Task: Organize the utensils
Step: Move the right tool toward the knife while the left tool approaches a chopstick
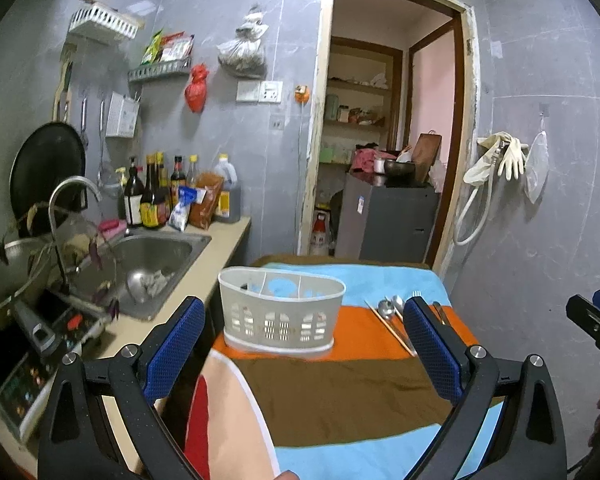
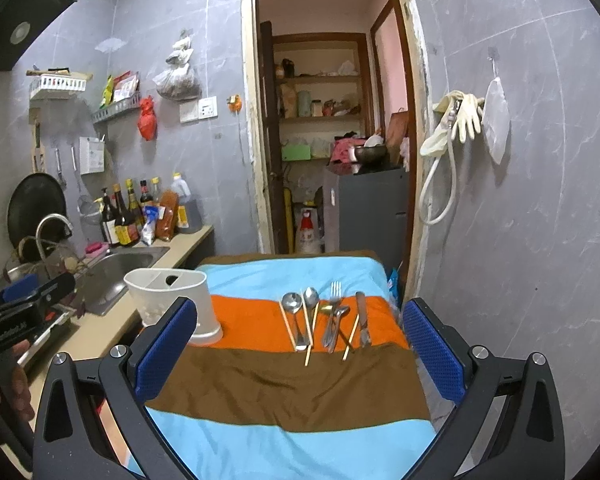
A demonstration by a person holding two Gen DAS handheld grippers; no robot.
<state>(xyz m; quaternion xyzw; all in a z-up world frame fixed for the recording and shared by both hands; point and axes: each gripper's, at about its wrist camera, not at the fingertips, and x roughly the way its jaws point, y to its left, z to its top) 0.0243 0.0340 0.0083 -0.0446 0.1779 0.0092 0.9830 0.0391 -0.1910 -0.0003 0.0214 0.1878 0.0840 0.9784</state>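
While nothing is yet in my grasp, the utensils (image 2: pixel 324 322) lie in a loose row ahead of my right gripper (image 2: pixel 300 354), on the orange band of the striped cloth (image 2: pixel 280 392), a little right of the midline between its fingers. Their long axes run mostly away from me, handles toward me and heads at the far end, so a straight reach forward meets the handles first. The holder (image 1: pixel 282 312) stands upright ahead of my left gripper (image 1: pixel 304 354), nearly centred between that pair of fingers, and left of the row.

My right gripper is the nearer one to the utensils; from my left they sit off toward the right finger, partly hidden behind it. I judge the right should pick and carry leftward to the holder.

Counting from the right wrist view: two spoons (image 2: pixel 300 306) side by side at the left of the row, one fork (image 2: pixel 335 292), one knife (image 2: pixel 362 316) at the right end, and what look like four chopsticks (image 2: pixel 309 330), some crossed under the metal pieces. A further spoon or ladle seems to lie tangled beneath the fork; I cannot tell for sure. One holder, with dividers inside and nothing visible in it.

Both pairs of my fingers stand wide apart, holding nothing.
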